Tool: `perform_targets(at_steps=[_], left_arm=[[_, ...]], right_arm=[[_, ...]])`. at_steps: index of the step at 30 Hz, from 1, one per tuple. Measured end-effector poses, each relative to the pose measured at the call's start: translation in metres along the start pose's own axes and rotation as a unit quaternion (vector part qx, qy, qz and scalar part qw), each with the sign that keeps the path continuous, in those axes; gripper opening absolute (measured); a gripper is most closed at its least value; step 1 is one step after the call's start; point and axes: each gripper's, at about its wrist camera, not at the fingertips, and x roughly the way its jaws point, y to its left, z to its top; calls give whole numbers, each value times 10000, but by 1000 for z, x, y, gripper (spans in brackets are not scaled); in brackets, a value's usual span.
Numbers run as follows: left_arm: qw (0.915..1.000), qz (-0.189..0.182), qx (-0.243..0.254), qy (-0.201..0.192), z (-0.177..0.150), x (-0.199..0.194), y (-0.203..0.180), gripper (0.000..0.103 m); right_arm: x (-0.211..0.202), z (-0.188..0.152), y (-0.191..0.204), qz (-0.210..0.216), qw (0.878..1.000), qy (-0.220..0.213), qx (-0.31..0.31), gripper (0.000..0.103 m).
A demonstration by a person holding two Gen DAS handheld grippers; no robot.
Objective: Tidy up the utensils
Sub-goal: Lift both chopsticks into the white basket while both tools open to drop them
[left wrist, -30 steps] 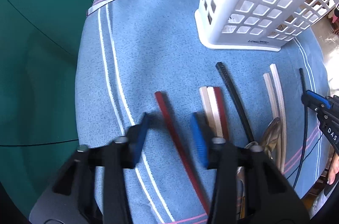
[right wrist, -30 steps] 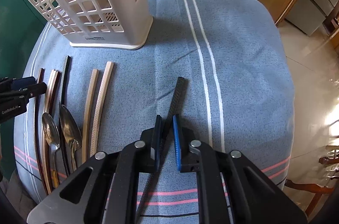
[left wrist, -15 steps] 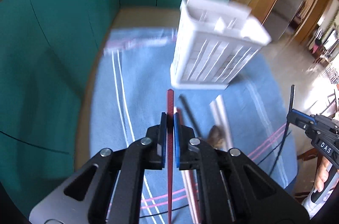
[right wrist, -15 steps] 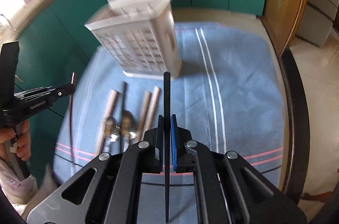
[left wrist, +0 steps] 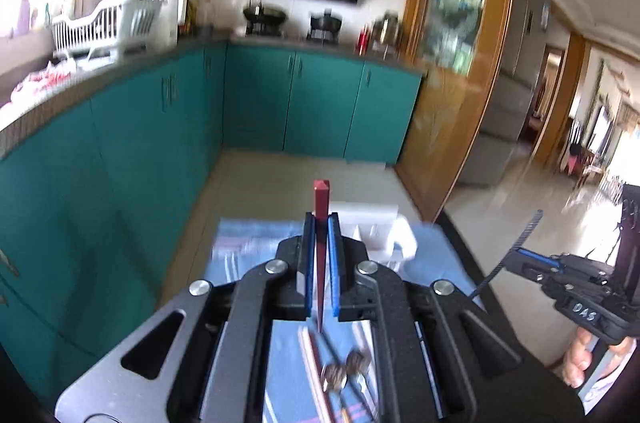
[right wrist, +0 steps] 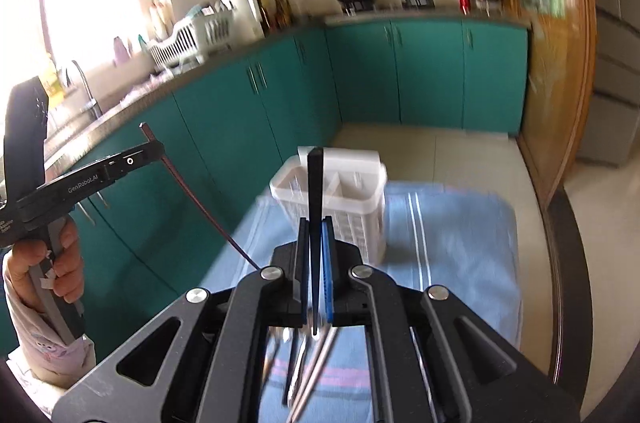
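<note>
Left gripper (left wrist: pixel 321 223) fingers clamped on a red chopstick (left wrist: pixel 321 201), right gripper (right wrist: pixel 315 227) fingers clamped on a black chopstick (right wrist: pixel 315 191). Spare utensils (right wrist: pixel 304 363) lie below the fingers; white basket (right wrist: pixel 352 191) just beyond them, open blue cloth (right wrist: pixel 460 243) right up to the table edge.

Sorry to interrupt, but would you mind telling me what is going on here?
A person is sorting utensils with two tools. The left hand-held gripper is shut on a red chopstick, and the right hand-held gripper is shut on a black chopstick. The white utensil basket stands on the blue cloth; more utensils lie below.
</note>
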Motion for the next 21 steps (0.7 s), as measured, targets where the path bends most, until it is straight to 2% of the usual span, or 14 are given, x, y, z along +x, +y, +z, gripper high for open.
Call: perform_targets(at_steps=[5, 7, 10, 12, 14, 17, 21], left_arm=[[9992, -72, -78, -384, 47, -9, -8, 6], [9970, -44, -175, -748, 62, -18, -7, 6], [9923, 12, -349, -1191, 68, -10, -7, 6], [9918, -41, -509, -1176, 64, 5, -4, 6], [9936, -54, -641, -927, 52, 32, -2, 6], [9951, 99, -715, -679, 25, 64, 2, 6], [9958, 219, -765, -461, 0, 82, 9, 6]], right_arm=[[0, 54, -7, -120, 9988, -471, 73, 7], [-1, 69, -12, -299, 9968, -736, 134, 7], [4, 80, -18, -661, 9912, -1132, 165, 7], [18, 77, -22, -877, 9883, -1235, 178, 7], [34, 68, -26, -915, 9886, -1171, 226, 7], [59, 47, -34, -853, 9910, -966, 371, 7], [83, 19, -40, -916, 9922, -708, 468, 7]])
